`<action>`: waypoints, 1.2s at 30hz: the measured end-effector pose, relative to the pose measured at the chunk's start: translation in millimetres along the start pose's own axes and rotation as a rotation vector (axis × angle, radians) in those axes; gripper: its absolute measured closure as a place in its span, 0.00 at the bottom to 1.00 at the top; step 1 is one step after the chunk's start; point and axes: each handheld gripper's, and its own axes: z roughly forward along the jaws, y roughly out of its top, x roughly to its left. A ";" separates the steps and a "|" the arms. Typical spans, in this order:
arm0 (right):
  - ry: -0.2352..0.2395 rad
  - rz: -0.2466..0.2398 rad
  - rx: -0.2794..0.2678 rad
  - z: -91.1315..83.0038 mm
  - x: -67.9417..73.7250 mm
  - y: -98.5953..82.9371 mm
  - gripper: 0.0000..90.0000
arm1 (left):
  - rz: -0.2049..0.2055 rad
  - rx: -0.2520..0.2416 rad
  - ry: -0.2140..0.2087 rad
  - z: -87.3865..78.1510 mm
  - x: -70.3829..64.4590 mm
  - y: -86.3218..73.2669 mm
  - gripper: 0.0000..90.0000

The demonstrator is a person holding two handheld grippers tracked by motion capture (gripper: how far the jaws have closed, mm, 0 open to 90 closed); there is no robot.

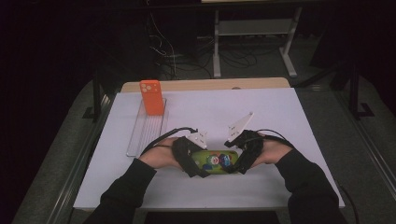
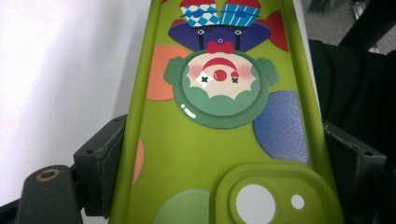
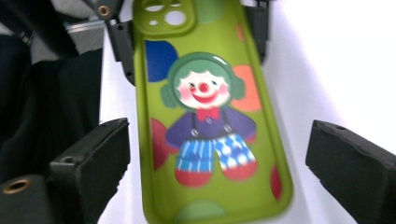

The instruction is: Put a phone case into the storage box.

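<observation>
Green clown phone case held at one end, on the white table.

The left gripper (image 2: 219, 154) clamps the case (image 2: 219, 140) by its long edges near the camera hole; the right gripper (image 3: 219, 158) stands wide open around the other end, jaws apart from it. Farther away an orange case (image 1: 152, 97) stands on a clear rack (image 1: 145, 133).

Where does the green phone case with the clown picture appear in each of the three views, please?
High view: green phone case low centre, between the two claws.
Left gripper view: it runs up the middle, camera cut-out at the bottom, clown upside down.
Right gripper view: it runs up the middle, cut-out at the top.
Shared landmark: the clown's green-haired face.
</observation>
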 end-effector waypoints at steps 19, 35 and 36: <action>-0.223 0.298 -0.120 -12.4 -2.2 -45.9 0.04 | -0.234 -0.008 0.224 1.0 8.2 -5.4 0.17; -0.390 0.476 -0.179 17.6 12.1 -72.0 0.01 | -0.337 -0.025 0.312 -1.3 11.6 -5.8 0.17; -0.397 0.483 -0.189 18.8 13.0 -72.7 0.01 | -0.343 -0.035 0.310 -1.1 11.3 -5.7 0.17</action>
